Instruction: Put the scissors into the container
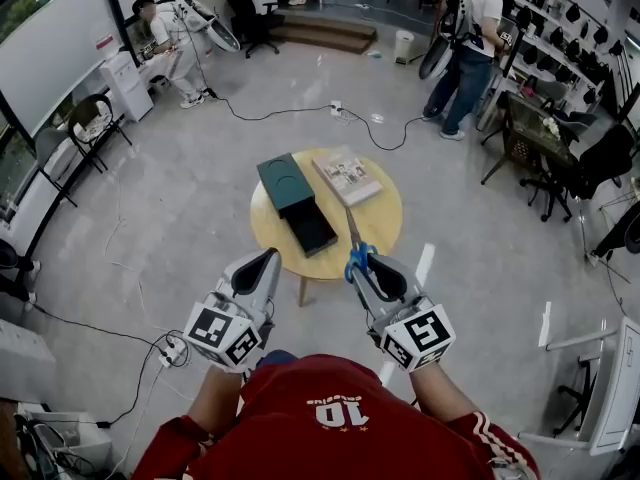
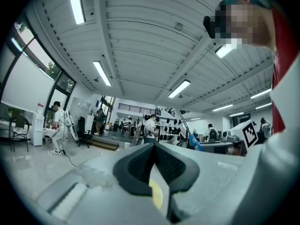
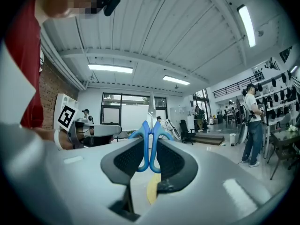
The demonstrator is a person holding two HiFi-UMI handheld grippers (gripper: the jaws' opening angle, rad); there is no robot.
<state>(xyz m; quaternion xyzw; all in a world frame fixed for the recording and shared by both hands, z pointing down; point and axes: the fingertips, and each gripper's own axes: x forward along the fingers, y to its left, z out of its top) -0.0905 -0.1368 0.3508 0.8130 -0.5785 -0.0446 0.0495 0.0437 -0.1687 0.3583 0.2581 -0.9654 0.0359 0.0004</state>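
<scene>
Head view: carrying the blue-handled steel scissors (image 1: pixel 357 256) in the right gripper (image 1: pixel 362 266), above the near edge of the round wooden table (image 1: pixel 385 223), just right of the open dark rectangular container (image 1: pixel 315 233); advising shifting left over the tray before lowering. Left gripper view: holding the left gripper (image 2: pixel 153 146) pinched together on nothing, well placed for steadying the container. Right gripper view: clamping both handle loops, blades pointing ahead; recommending tipping the points down and releasing low.

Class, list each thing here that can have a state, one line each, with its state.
left gripper: shut, empty
right gripper: shut on scissors handles
scissors: blades closed, held in the air
container: open, green lid slid aside
book: closed, lying flat
</scene>
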